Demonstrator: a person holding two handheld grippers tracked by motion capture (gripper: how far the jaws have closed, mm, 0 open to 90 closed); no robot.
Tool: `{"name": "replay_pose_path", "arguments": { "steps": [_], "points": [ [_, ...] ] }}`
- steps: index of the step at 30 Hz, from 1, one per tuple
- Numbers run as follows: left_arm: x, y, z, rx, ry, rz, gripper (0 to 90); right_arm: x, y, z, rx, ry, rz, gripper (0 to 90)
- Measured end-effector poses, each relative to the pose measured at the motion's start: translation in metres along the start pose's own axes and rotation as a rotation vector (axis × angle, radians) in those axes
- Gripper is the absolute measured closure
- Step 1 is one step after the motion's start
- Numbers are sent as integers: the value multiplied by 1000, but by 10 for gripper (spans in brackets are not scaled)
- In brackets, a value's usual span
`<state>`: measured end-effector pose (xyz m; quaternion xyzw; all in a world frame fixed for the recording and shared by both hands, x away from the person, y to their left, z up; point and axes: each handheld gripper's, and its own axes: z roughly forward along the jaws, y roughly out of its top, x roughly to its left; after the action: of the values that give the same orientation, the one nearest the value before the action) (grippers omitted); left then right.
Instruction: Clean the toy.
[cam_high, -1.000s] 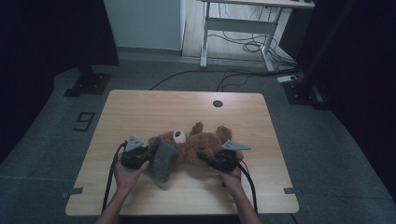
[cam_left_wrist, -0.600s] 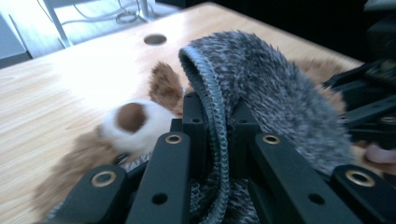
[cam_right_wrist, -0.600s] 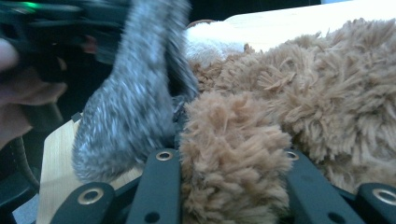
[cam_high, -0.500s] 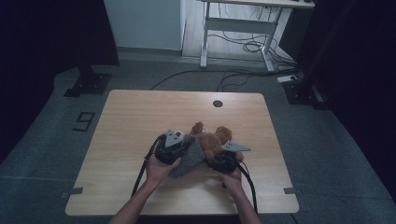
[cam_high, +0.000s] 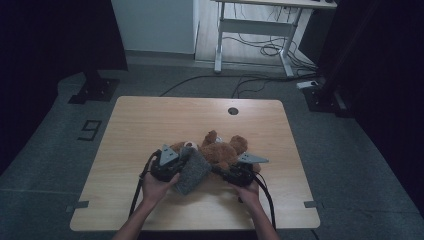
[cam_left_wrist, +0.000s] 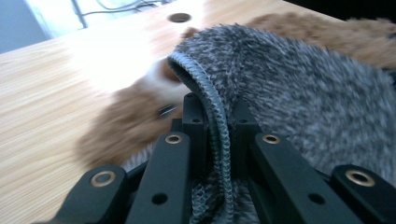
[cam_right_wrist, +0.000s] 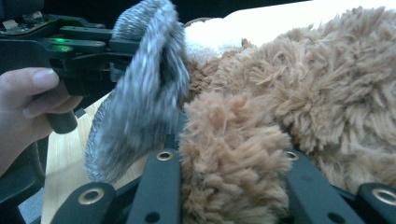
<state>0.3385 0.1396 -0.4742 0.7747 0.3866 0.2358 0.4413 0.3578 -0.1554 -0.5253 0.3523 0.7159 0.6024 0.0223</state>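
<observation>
Nearest to the person, at the front part of the wooden worktop (cam_high: 150, 125), the two hands hold the grippers close together. The left gripper (cam_high: 172, 162) has its fingers (cam_left_wrist: 194, 122) closed on the ribbed hem of a grey knitted garment (cam_high: 192, 170). In the left gripper view this hem runs as a thick cord straight between the two fingers, and the pads press on it from both sides. The garment is small, of fuzzy speckled grey wool, and it looks like a little sweater or cap for a toy; which one, I cannot tell. It hangs from the fingers as a soft pouch with its opening turned toward the bear.

The right gripper (cam_high: 231, 174) has its fingers closed on a limb of the brown teddy bear (cam_high: 222, 150). In the right gripper view a thick tuft of long light-brown plush fills the gap between the fingers (cam_right_wrist: 161, 179), so the pads themselves are hidden by the fur. The left hand (cam_right_wrist: 28, 107) shows there too, with the garment just beside the gripped limb and touching the fur.

A little farther, the bear lies across the middle of the worktop, between the two grippers. It has shaggy brown fur and a paler, cream patch at the muzzle (cam_left_wrist: 156, 77). The grey garment lies against the bear's left end.

Behind it, near the far edge, the worktop has a round cable hole (cam_high: 232, 110).
</observation>
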Motion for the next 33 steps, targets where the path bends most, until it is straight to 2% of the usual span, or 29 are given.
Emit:
{"name": "replay_pose_path", "arguments": {
  "steps": [3,7,8,11,13,15,19,22,25,28,33],
  "points": [
    [21,-14,-5,16,22,-54,806,0,0,0,-2,-1,4,734],
    [35,-33,-2,51,52,-92,806,0,0,0,-3,-3,5,734],
    [41,-42,2,69,58,-113,806,0,0,0,-4,-4,4,734],
    [48,-55,7,95,48,-157,806,-1,0,0,-10,-3,6,734],
    [51,-60,6,82,30,-192,806,-1,0,-1,-12,-2,10,733],
    [50,-56,3,71,28,-190,806,-1,0,-1,-13,-2,12,733],
    [46,-39,-11,0,-6,-191,807,-2,0,-1,-14,-3,14,733],
    [39,-23,-17,-41,-37,-186,806,-1,0,-2,-12,-6,12,732],
    [26,-6,-18,-72,-61,-155,806,-1,0,-2,-12,-6,11,732],
    [10,14,-9,-81,-99,-116,805,-1,1,-1,-14,-6,12,732],
    [-22,37,22,-50,-156,-60,805,0,1,0,-21,-13,10,732]
  ]
}}
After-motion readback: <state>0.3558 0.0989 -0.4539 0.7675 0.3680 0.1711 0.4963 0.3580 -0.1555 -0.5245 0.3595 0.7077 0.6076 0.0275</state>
